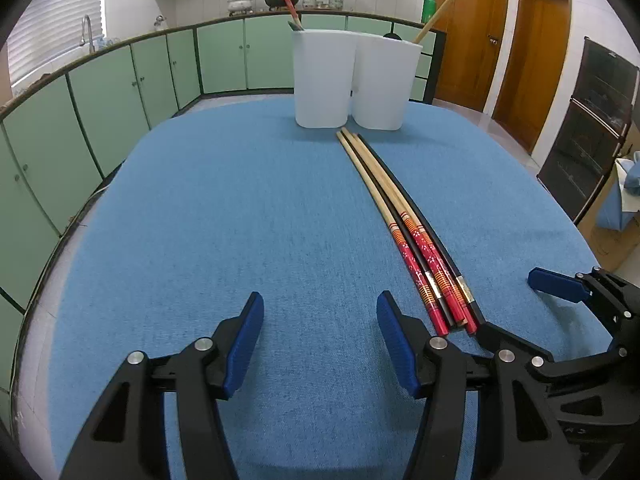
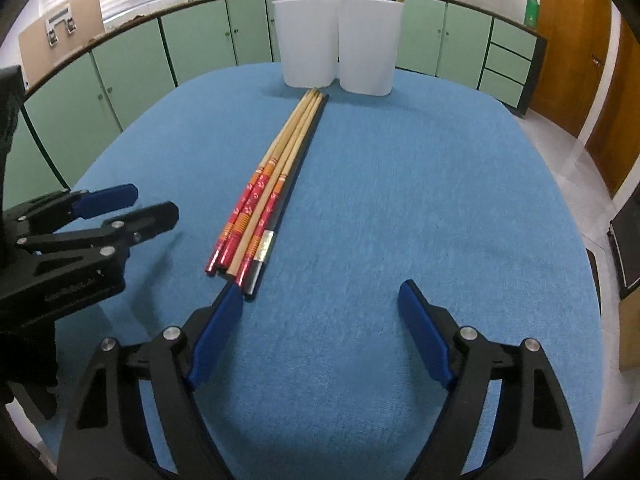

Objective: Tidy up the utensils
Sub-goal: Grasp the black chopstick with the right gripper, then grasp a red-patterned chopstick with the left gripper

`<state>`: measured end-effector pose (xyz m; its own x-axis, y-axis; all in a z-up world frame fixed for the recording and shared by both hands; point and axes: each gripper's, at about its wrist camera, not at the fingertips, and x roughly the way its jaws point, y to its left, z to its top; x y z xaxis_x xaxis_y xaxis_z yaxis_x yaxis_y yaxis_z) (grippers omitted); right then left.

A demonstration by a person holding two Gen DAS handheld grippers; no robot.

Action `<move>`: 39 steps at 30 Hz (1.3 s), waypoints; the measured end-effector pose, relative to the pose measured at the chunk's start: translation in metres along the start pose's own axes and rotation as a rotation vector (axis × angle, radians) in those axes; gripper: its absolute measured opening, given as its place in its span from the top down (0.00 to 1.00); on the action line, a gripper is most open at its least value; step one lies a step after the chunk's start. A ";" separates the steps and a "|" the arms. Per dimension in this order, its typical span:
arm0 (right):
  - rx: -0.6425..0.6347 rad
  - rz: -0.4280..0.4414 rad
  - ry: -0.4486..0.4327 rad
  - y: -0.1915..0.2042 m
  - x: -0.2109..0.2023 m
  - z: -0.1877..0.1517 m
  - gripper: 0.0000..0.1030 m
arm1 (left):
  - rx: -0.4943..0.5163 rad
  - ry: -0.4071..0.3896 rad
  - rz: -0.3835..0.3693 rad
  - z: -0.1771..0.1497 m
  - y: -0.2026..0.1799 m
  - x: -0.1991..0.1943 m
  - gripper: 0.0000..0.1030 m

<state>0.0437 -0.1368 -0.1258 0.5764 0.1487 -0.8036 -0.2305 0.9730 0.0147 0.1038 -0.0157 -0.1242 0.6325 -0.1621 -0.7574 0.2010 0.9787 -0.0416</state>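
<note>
Several long chopsticks (image 1: 404, 220), wooden with red patterned ends and some black, lie bundled side by side on the blue cloth (image 1: 240, 220), tips toward two white holders. The left holder (image 1: 323, 80) holds a red-handled utensil; the right holder (image 1: 384, 84) holds a wooden stick. My left gripper (image 1: 320, 340) is open and empty, left of the chopsticks' near ends. My right gripper (image 2: 320, 332) is open and empty, its left finger just at the chopsticks' (image 2: 272, 184) near ends. Both holders (image 2: 306, 44) (image 2: 368, 46) also show in the right wrist view.
The round table's blue cloth (image 2: 420, 200) ends at curved edges on all sides. Green kitchen cabinets (image 1: 120, 92) run behind and left. Wooden doors (image 1: 532, 60) and a dark oven (image 1: 592, 128) stand at the right. The left gripper shows in the right wrist view (image 2: 132, 208).
</note>
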 end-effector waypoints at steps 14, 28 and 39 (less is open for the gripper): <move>0.052 0.046 -0.021 -0.013 -0.006 -0.003 0.53 | 0.003 0.000 0.008 -0.001 0.003 -0.001 0.43; 0.054 0.044 -0.033 -0.015 -0.005 -0.003 0.94 | 0.035 0.010 -0.052 -0.003 -0.014 -0.004 0.42; 0.084 0.052 -0.032 -0.024 -0.005 -0.005 0.95 | 0.121 0.049 -0.084 -0.007 -0.042 0.003 0.39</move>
<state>0.0425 -0.1615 -0.1248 0.5904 0.2039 -0.7810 -0.1949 0.9750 0.1072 0.0920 -0.0560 -0.1299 0.5732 -0.2339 -0.7853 0.3427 0.9390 -0.0295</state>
